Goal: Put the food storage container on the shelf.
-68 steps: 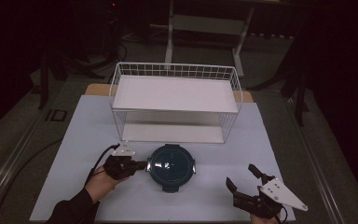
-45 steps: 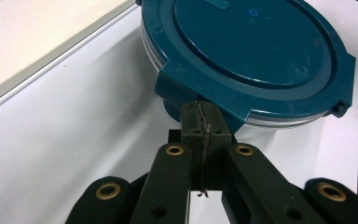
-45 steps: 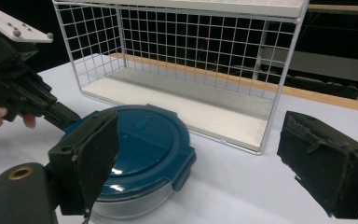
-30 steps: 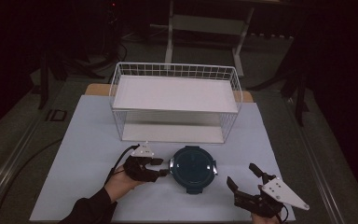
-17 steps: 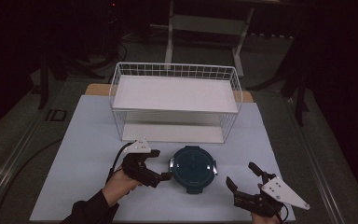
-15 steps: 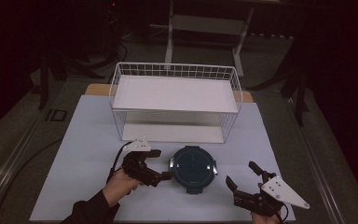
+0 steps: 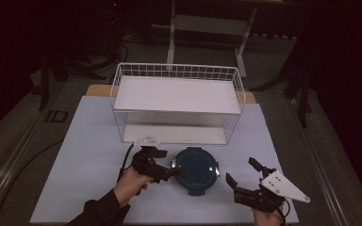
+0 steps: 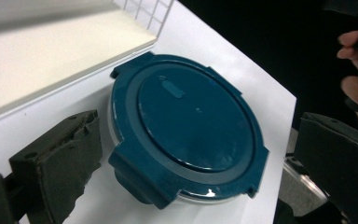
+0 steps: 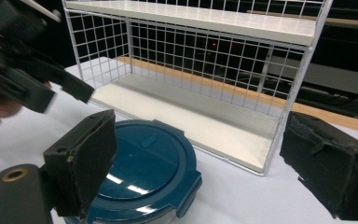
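my left gripper has just been opening its jaws and they now stand wide, with nothing pressed between them; in the left gripper view the round teal lidded container sits just ahead, between the 2 black pads but free of both. my right gripper is spread open too, holding nothing, hovering off the container's right side.

the container rests flat on the white table, just in front of the white wire shelf rack, its lid on and its clip tabs down as far as i can tell.

i judge the step in hand is a release and a handover of position: the left side lets go, and the right side looks placed to take over. to do it well i'd lift the left jaws clear without nudging the rim, then bring the right jaws in level, squarely across the lid's edge near a tab, closing slowly so the container does not skate on the smooth table toward the rack.
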Demonstrator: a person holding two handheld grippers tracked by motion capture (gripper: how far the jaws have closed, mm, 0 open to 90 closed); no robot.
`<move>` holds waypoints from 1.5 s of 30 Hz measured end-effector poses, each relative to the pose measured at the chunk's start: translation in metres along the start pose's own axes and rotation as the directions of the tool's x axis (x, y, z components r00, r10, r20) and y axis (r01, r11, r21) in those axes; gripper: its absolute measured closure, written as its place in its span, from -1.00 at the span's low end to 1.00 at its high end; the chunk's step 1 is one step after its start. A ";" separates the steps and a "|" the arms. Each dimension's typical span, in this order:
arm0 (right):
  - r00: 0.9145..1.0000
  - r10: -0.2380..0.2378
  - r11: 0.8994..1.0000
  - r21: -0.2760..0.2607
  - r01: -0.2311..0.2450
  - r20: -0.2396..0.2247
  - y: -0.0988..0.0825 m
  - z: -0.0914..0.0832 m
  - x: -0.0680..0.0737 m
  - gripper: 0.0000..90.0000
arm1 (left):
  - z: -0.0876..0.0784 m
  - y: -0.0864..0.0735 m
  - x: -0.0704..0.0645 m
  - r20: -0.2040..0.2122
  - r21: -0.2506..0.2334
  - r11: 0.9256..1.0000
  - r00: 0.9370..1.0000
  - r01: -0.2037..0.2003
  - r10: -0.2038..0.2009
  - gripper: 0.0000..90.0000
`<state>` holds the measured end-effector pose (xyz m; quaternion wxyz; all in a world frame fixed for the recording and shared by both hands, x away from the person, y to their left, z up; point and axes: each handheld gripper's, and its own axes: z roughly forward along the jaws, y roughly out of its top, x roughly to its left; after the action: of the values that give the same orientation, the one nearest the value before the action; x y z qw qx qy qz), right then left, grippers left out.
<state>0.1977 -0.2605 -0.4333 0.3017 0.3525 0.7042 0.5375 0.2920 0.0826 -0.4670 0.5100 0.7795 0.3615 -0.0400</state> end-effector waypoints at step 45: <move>1.000 -0.003 0.997 0.076 0.003 -0.003 -0.003 0.011 0.007 -0.75 | 0.028 -0.020 0.059 0.089 0.228 0.839 0.847 0.494 -0.523 0.18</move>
<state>0.2017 -0.2496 -0.4392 0.2879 0.3621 0.7250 0.5103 0.3315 0.0946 -0.5208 0.4266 0.6964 0.5115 -0.2673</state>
